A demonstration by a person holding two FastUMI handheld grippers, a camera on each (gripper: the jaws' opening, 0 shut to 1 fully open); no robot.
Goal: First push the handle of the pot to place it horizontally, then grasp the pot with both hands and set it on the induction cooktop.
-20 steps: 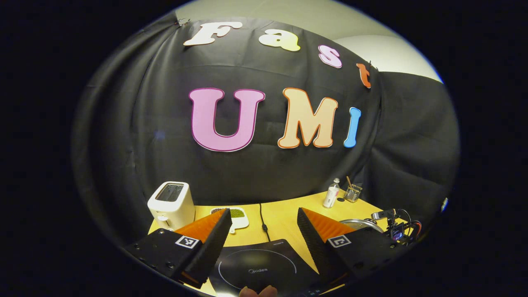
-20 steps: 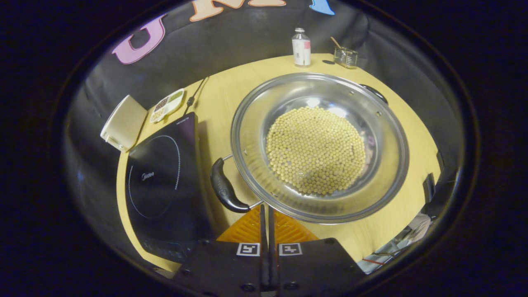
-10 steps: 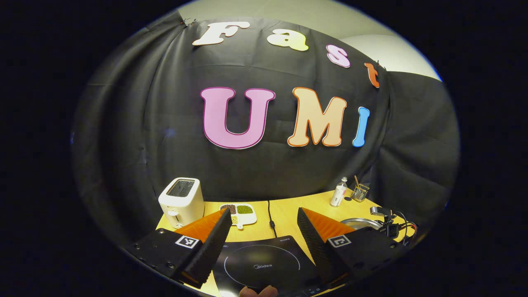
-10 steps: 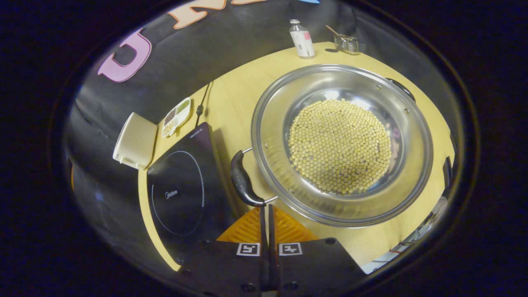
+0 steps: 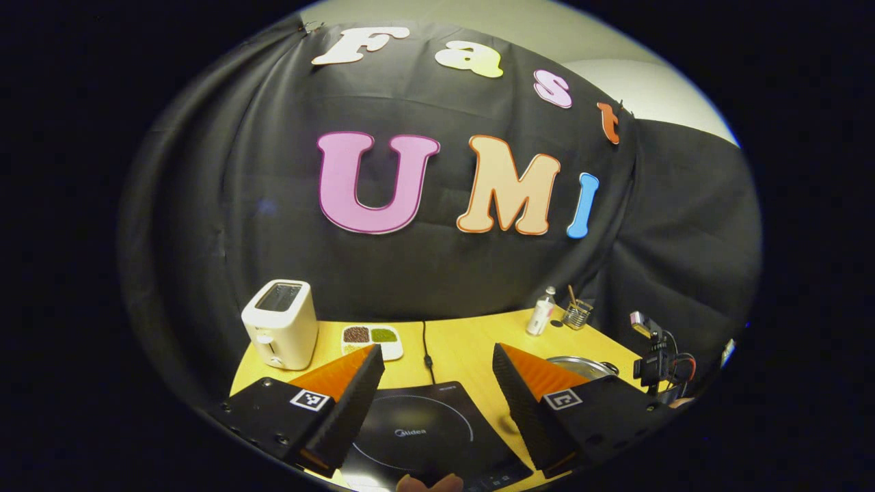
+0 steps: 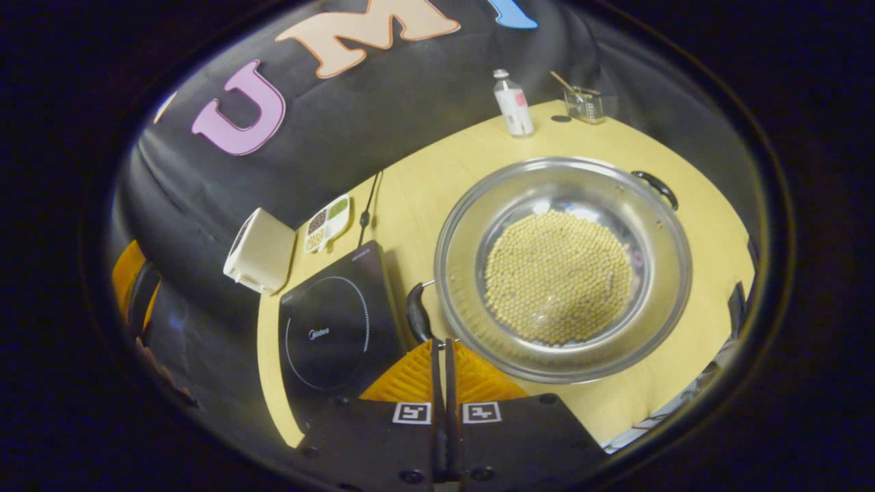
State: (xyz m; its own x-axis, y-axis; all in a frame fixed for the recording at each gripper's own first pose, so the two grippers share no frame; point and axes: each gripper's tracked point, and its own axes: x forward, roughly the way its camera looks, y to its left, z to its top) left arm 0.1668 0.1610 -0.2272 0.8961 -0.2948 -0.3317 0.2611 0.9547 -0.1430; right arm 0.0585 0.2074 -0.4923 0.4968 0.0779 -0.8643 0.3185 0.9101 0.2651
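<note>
In the right gripper view I have my right gripper [image 6: 441, 355] closest, its two fingers pressed flat together with nothing between them, tips just at the near black handle [image 6: 418, 320] of the pot [image 6: 562, 266]; I cannot tell whether they touch it. That handle's long axis runs along the pot's rim, on the side facing the induction cooktop [image 6: 335, 333]. The one pot sits on the bench [image 6: 437, 184] towards its right edge, just beside the cooktop and not on it, holding a layer of pale beans [image 6: 557, 277]. I count two handles, the second handle [image 6: 656, 186] on the far rim, opposite the first. In the left gripper view my left gripper [image 5: 437, 383] has its fingers spread wide, holding nothing, above the near edge of the single cooktop [image 5: 424, 434], with the pot's rim [image 5: 577, 365] showing past the right finger. Farther along the bench stand one toaster [image 6: 260, 251] at the left edge, one divided dish of grains [image 6: 327, 223], a power cord [image 6: 367, 205], then at the far edge one bottle [image 6: 514, 104] and one small glass holder [image 6: 584, 104].
</note>
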